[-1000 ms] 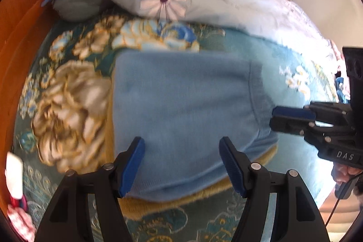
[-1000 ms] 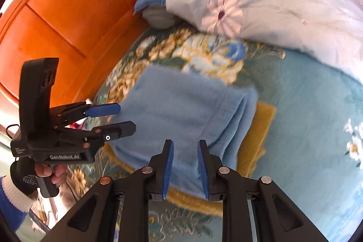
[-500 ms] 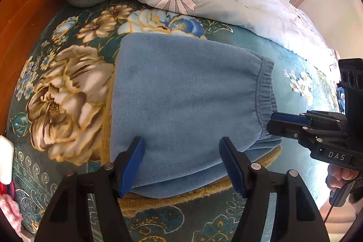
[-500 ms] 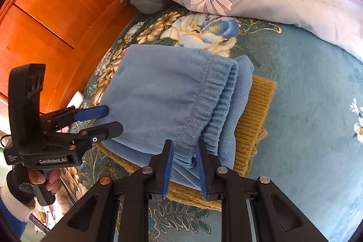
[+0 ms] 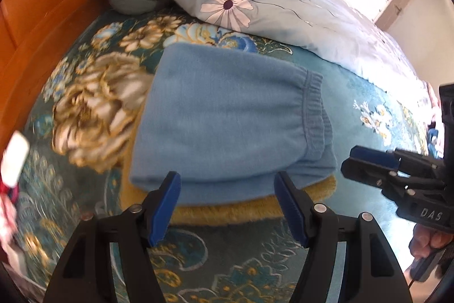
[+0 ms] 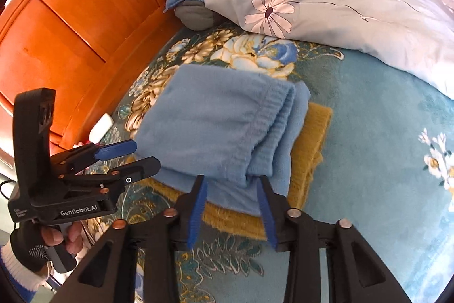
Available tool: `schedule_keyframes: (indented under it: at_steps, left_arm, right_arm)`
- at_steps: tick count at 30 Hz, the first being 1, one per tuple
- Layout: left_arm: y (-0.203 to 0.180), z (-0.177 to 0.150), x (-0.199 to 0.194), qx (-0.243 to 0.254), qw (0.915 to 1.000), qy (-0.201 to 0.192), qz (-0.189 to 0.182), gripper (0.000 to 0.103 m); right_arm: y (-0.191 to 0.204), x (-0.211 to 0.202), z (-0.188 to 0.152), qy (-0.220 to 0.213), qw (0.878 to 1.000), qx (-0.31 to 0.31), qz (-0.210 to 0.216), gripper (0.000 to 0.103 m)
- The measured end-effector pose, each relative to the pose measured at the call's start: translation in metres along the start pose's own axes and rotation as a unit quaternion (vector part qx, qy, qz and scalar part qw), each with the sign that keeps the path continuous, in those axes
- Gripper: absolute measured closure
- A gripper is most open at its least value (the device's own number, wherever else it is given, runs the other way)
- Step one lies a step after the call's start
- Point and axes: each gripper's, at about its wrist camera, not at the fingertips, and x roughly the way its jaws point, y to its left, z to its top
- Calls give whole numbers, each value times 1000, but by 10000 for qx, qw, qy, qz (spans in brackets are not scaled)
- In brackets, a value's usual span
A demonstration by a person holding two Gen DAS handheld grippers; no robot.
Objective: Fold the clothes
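Left wrist view: the left gripper (image 5: 228,202) has its blue-padded fingers (image 5: 167,202) spread wide with nothing between them, poised just short of the near edge of the folded blue garment (image 5: 227,118). The garment lies on a mustard-yellow knit piece (image 5: 241,210), whose fringe shows below and to the right of it, and both lie on the floral bedspread (image 5: 93,107). The elastic waistband faces right. At the far right of this view the right gripper (image 5: 366,161) appears side-on, held by a hand (image 5: 431,239); from here its jaws look nearly together, and they touch no cloth.

The right wrist view shows that gripper (image 6: 231,208) from behind: its fingers (image 6: 197,206) stand moderately apart, empty, just before the near corner of the garment (image 6: 215,127), where the stacked layers of the fold end. This view alone shows the yellow piece (image 6: 312,141) reaching out past the garment's right side, and the left gripper (image 6: 133,158) at the left, jaws apart, its upper pad by the garment's left edge, gripped by a gloved hand (image 6: 42,249). It also shows the orange wooden headboard (image 6: 85,19) more fully. Both views show the daisy-print duvet (image 6: 326,8) and a grey pillow (image 6: 195,16) at the far end.
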Motion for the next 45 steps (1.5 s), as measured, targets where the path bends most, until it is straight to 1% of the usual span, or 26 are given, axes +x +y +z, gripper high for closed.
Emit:
schedule_keyframes:
  at_steps: [3, 9, 12, 15, 16, 17, 18, 21, 24, 31, 33, 37, 38, 39, 45]
  left_arm:
    - [0, -16, -2, -177, 9997, -88, 111, 33]
    - [-8, -42, 4, -350, 9987, -71, 367, 32]
    - [-16, -54, 4, -281, 9986, -125, 421, 32]
    - [-21, -64, 6, -272, 9991, -61, 314, 32]
    - [-22, -67, 5, -286, 9991, -95, 285, 28]
    - [-22, -71, 3, -300, 9991, -132, 257, 3]
    - [-23, -75, 1, -314, 9991, -168, 228, 0]
    - [-26, -84, -8, -314, 9987, -335, 217, 0]
    - [-24, -91, -10, -389, 9984, -372, 153, 0]
    - [-26, -106, -20, -370, 9967, -623, 358, 0]
    - [-28, -110, -23, -317, 9954, -676, 596, 0]
    - [-30, -120, -28, -225, 9934, -739, 844, 0]
    - [-30, -121, -27, -424, 9920, -730, 940, 0]
    - [-28, -123, -27, -463, 9922, -686, 933, 0]
    - [-20, -130, -32, -507, 9895, -803, 1087, 0]
  right_arm:
    - [2, 1, -16, 77, 9999, 3, -77, 58]
    - [-2, -1, -45, 65, 9998, -79, -197, 55]
    - [-1, 0, -58, 73, 9994, -170, -277, 53]
    - [-2, 0, -71, 55, 9994, -198, -266, 53]
    - [-1, 0, -74, 50, 9994, -206, -262, 53]
    - [0, 0, -77, 49, 9994, -216, -259, 53]
    - [1, -1, -80, 48, 9994, -226, -255, 53]
    - [5, -2, -89, 44, 9994, -257, -245, 52]
    - [8, -4, -99, 37, 9993, -283, -249, 52]
    - [12, -5, -117, 20, 9989, -362, -304, 52]
    - [13, -6, -121, 8, 9987, -391, -317, 51]
    - [18, -11, -129, -34, 9983, -471, -335, 51]
    - [19, -12, -131, -44, 9982, -483, -342, 50]
    - [19, -13, -132, -43, 9982, -488, -346, 49]
    - [23, -15, -139, -63, 9978, -510, -415, 49]
